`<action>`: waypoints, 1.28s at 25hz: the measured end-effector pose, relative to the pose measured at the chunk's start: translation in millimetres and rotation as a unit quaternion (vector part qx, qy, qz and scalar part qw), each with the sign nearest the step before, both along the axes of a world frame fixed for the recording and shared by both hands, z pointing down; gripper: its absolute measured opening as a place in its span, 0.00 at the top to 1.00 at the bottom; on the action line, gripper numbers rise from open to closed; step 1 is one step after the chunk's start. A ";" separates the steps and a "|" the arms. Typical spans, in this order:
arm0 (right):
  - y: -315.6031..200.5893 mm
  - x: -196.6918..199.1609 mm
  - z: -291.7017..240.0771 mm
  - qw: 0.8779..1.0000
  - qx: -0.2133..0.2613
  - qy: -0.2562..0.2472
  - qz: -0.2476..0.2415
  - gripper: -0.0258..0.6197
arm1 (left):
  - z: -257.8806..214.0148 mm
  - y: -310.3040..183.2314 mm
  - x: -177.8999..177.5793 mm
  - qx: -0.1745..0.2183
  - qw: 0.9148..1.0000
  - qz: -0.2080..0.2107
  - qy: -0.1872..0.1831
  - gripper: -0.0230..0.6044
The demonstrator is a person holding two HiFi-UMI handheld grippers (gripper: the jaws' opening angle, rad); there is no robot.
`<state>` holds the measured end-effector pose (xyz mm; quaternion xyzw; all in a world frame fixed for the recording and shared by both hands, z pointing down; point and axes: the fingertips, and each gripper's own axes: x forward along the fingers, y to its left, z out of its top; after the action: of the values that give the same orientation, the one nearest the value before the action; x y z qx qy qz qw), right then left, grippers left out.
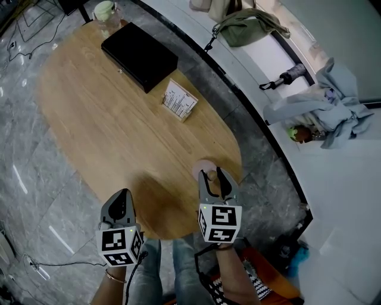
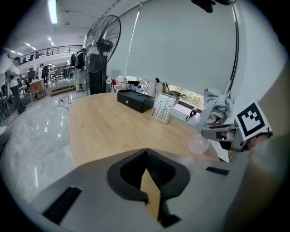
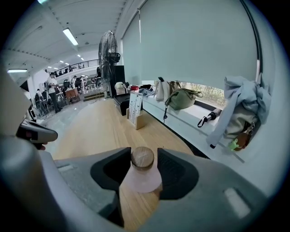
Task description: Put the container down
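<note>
A small pale pink container (image 1: 204, 168) with a round wooden stopper stands upright on the oval wooden table (image 1: 107, 119), near its near right edge. My right gripper (image 1: 213, 176) is around it, one jaw on each side of the stopper. In the right gripper view the container (image 3: 142, 176) sits between the jaws, with a thin gap on the right side, so the right gripper (image 3: 143, 156) is open. My left gripper (image 1: 121, 199) hovers over the table's near edge, shut and holding nothing. In the left gripper view the container (image 2: 198, 145) shows at the right, and the left gripper (image 2: 145, 152) has its jaw tips together.
A flat black box (image 1: 140, 55) and a printed card stand (image 1: 180, 100) sit further along the table, with a green cup (image 1: 105, 11) at the far end. A white ledge on the right holds a bag (image 1: 247, 27), an umbrella (image 1: 286, 76) and bundled clothes (image 1: 333, 107).
</note>
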<state>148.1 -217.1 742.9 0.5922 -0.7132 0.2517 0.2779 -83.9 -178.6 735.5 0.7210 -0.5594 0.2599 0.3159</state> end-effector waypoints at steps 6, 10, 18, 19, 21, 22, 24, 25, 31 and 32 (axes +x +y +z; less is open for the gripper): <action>7.6 5.2 -18.7 1.000 0.002 0.004 -0.005 0.70 | -23.9 -4.1 5.6 0.013 1.000 -0.003 0.004 0.97; 9.0 5.4 -41.8 1.000 0.009 -0.007 -0.006 0.70 | -45.8 -4.1 3.4 0.016 1.000 -0.010 0.004 0.97; 11.5 17.6 -120.9 0.999 0.027 -0.038 0.016 0.70 | -121.9 -11.0 3.9 0.034 0.999 -0.025 0.012 0.97; 13.2 20.5 -134.3 0.998 0.031 -0.042 0.021 0.70 | -134.8 -12.0 3.9 0.039 0.999 -0.026 0.014 0.97; 15.0 27.6 -161.6 0.998 0.045 -0.042 0.030 0.71 | -161.0 -15.4 3.7 0.051 0.998 -0.028 0.018 0.97; 14.9 32.2 -175.3 0.997 0.052 -0.038 0.033 0.73 | -174.3 -17.7 4.0 0.059 0.998 -0.028 0.020 0.97; 13.7 44.0 -203.5 0.997 0.065 -0.027 0.038 0.74 | -201.2 -22.7 6.2 0.075 0.997 -0.026 0.024 0.97; 13.1 50.9 -218.2 0.996 0.072 -0.023 0.041 0.75 | -214.6 -24.9 7.5 0.083 0.996 -0.026 0.026 0.97; 17.4 85.2 -310.8 0.990 0.123 -0.011 0.074 0.85 | -295.1 -31.2 3.2 0.133 0.990 -0.030 0.032 0.97; 19.0 89.5 -324.9 0.988 0.132 -0.012 0.081 0.86 | -307.9 -32.4 2.1 0.142 0.989 -0.027 0.030 0.97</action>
<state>237.6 -198.1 418.0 0.6766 -0.6931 0.1837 0.1676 -81.9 -211.0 427.6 0.7507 -0.6000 0.1473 0.2342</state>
